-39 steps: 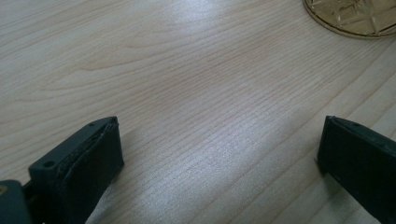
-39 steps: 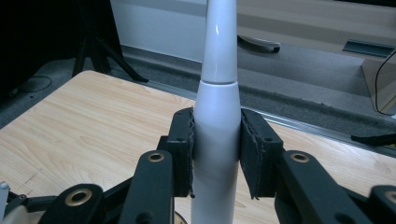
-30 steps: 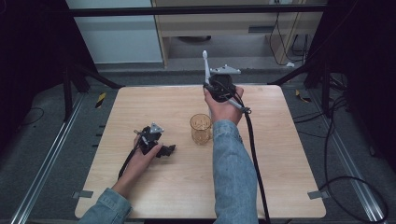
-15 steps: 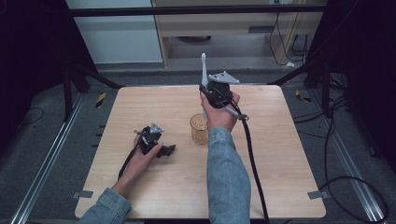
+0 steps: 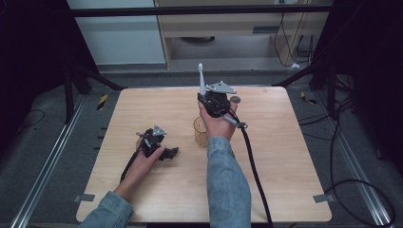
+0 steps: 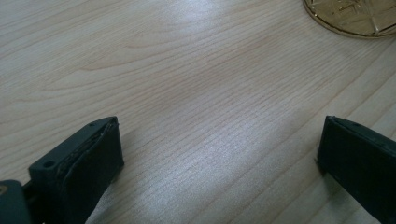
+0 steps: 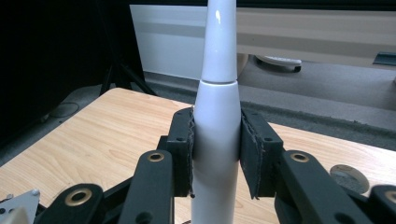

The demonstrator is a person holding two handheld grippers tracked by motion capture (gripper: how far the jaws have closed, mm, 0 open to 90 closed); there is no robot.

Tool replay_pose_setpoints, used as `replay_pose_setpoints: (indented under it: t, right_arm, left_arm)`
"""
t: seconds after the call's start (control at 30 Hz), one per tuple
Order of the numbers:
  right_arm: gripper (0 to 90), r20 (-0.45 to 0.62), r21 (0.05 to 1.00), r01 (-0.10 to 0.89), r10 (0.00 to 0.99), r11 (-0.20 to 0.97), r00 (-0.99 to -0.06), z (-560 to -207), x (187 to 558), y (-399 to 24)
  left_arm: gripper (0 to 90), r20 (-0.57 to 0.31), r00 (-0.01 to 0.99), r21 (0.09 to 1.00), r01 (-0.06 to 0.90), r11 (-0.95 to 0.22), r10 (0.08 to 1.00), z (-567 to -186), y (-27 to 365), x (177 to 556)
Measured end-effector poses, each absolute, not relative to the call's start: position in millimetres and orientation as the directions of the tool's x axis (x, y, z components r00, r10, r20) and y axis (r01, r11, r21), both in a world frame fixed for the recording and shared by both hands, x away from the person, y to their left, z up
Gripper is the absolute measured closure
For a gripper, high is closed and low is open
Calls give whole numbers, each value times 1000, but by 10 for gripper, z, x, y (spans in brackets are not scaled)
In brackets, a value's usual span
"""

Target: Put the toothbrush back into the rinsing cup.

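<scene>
Since the earlier frame the right tongs (image 5: 203, 97) have sunk a little toward the tabletop (image 5: 285, 180), carrying the white toothbrush (image 5: 201, 80) with them, while the left tongs (image 5: 166, 153) have kept their place. From above, the toothbrush stands nearly upright out of the right tongs, just past the amber glass cup (image 5: 200, 131) at roughly 12 o'clock from it; the cup sits near the tabletop's middle, and whether anything lies inside cannot be told. A small grey disc (image 5: 235, 99) rests on the wood at 3 o'clock from the right tongs. The right gripper view gives what the high view cannot: both black pads (image 7: 184, 154) press flat against the toothbrush's white handle (image 7: 217, 140), which runs up between them (a seam marks where the thinner neck begins). The left gripper view shows the left tongs (image 6: 219, 158) spread wide with bare wood grain between them, lying low on the tabletop, and the cup's ribbed golden base (image 6: 355, 18) at about 1 o'clock, well apart from them. No writing or brand is legible anywhere.
</scene>
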State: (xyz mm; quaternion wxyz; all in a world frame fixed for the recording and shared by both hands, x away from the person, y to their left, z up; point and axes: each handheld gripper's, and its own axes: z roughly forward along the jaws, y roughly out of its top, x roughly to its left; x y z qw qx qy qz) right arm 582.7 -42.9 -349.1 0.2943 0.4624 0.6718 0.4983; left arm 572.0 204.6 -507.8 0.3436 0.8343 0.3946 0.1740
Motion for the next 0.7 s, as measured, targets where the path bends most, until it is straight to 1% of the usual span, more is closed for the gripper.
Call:
replay_pose_setpoints:
  t: [0.53,0.7]
  right_arm:
    - [670,67,925,369,915,93,-398,-3717,5847,-429]
    - [670,53,916,384,914,116,-401,-3784,5837,-421]
  left_arm:
    - [0,20,629,710,538,-453,777,-5078,2046,5720]
    - [0,20,629,710,538,-454,777,-5078,2047,5720]
